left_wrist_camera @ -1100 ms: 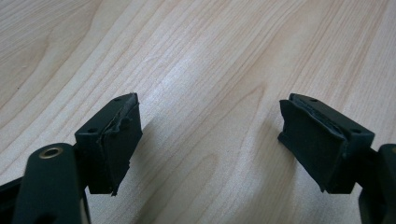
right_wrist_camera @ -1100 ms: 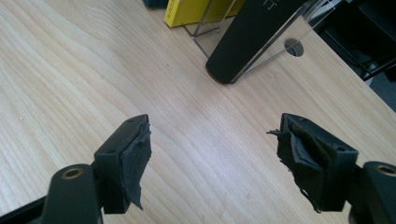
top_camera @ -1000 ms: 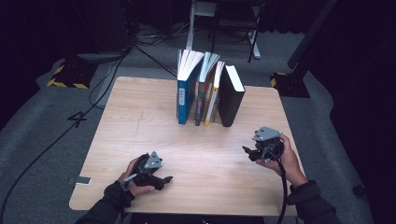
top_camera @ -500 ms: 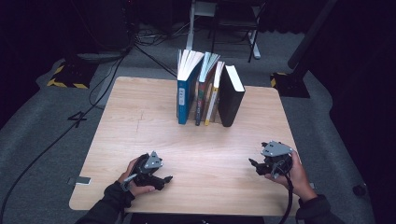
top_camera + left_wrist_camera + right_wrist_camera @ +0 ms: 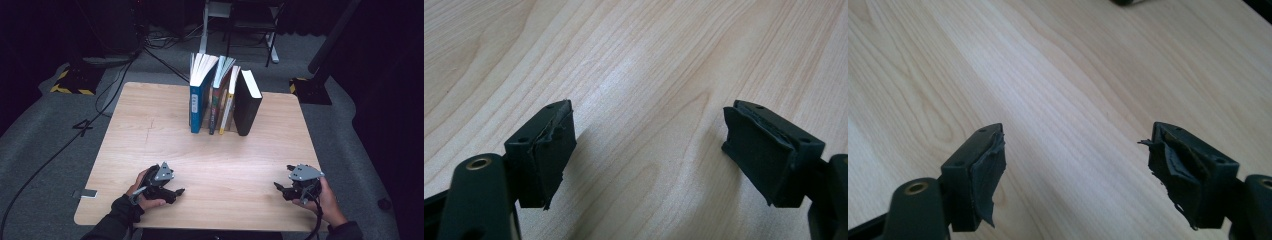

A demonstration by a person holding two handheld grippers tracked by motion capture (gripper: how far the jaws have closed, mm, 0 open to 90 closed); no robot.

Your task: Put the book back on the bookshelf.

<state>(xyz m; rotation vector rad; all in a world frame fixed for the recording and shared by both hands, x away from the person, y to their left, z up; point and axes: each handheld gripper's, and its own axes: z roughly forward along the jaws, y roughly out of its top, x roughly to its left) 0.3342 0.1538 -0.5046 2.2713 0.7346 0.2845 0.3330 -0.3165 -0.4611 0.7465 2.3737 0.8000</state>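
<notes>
Left tool [image 5: 179, 191] near the pale wooden surface [image 5: 220, 165]'s front-left corner, jaws spread, nothing between. Right tool [image 5: 280, 187] near the front-right corner, jaws spread, empty. Row of 4 upright books [image 5: 222, 100] at the back edge, well apart from both.

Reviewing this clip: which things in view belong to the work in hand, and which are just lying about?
In the work:
- left tool, open, on the table
- right tool, open, low over the table
- row of upright books: blue book, black book, thinner ones between

Lying about:
- floor cables
- yellow-black striped base
- stand legs
</notes>
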